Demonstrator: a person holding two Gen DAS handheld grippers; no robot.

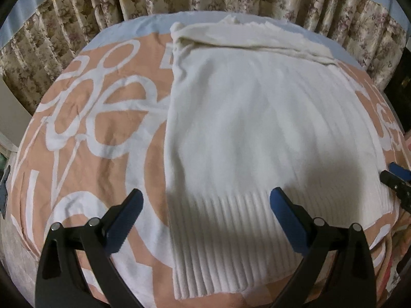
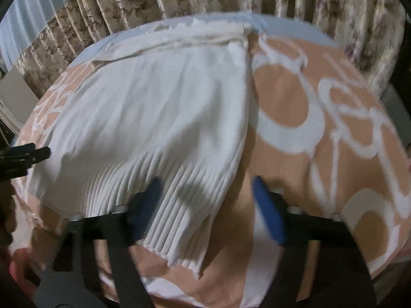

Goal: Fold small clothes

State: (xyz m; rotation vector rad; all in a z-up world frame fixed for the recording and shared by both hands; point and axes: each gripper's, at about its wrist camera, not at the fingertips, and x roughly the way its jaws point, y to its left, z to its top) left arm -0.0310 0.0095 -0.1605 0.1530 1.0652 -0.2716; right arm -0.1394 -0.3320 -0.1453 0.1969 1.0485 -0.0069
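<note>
The white ribbed sweater [image 1: 257,128] lies flat on the peach bedspread [image 1: 90,128], hem nearest. The left gripper [image 1: 206,202] and right gripper [image 2: 206,192] hover spread wide and empty, one over each hem corner, apparently positioned to grasp both corners together.

No word, brand or number can be read with certainty in either view. Large white looping shapes resembling letters are printed on the peach blanket [image 1: 84,154], toward its left and right edges beside the white sweater [image 1: 244,128], but they cannot be made out as text. No label is seen on the sweater.
</note>
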